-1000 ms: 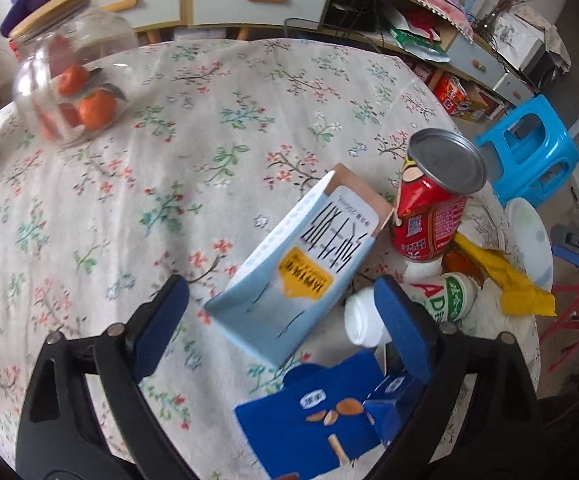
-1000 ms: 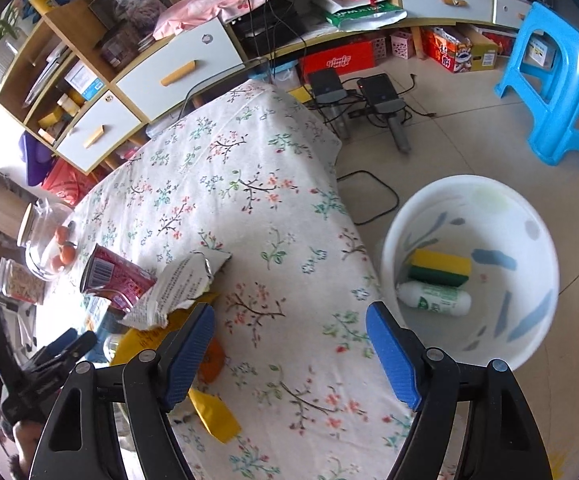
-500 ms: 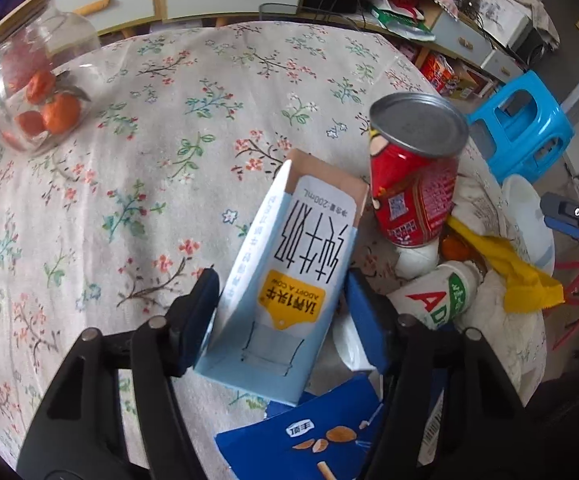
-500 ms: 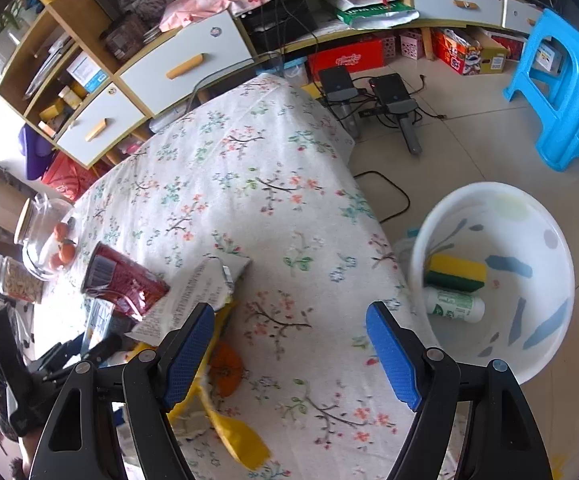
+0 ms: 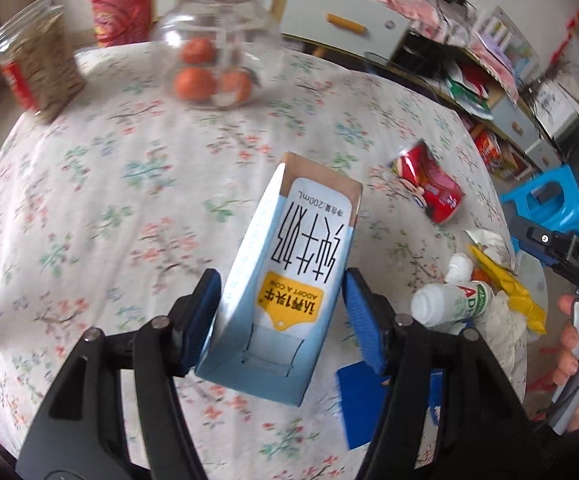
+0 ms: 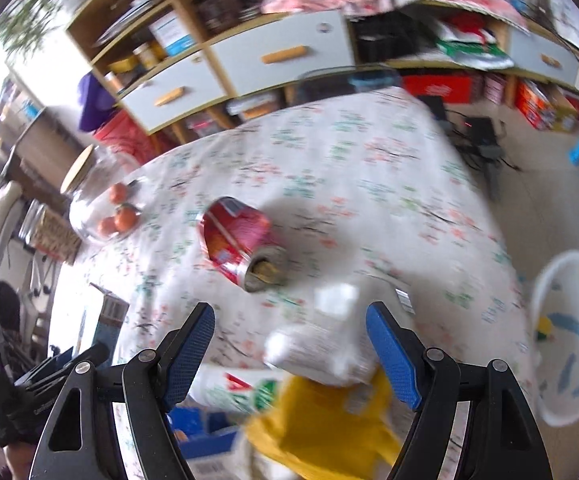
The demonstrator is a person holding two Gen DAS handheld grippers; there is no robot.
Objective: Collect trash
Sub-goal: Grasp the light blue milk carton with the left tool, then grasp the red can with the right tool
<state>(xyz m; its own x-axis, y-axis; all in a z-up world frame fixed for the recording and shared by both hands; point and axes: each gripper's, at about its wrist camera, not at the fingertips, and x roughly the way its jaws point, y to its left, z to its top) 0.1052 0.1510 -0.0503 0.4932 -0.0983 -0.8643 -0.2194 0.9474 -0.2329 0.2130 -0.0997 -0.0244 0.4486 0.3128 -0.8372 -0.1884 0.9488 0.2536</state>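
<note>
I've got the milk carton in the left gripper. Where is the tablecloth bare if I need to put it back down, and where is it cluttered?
Bare cloth lies left of the milk carton, between it and the glass jar of oranges, and past the tipped red can toward the far edge. The near right corner is crowded: white AD bottle, yellow wrapper, crumpled paper, blue box.

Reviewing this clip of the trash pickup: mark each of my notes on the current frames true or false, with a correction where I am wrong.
1. The left gripper is shut on the milk carton. True.
2. The red can stands upright on the table. False: it lies on its side on the floral tablecloth.
3. The right gripper holds the yellow wrapper. False: its jaws are open and hold nothing.
4. The glass jar contains orange fruit. True.
5. The white basin sits on the table. False: it is on the floor beside it.
</note>
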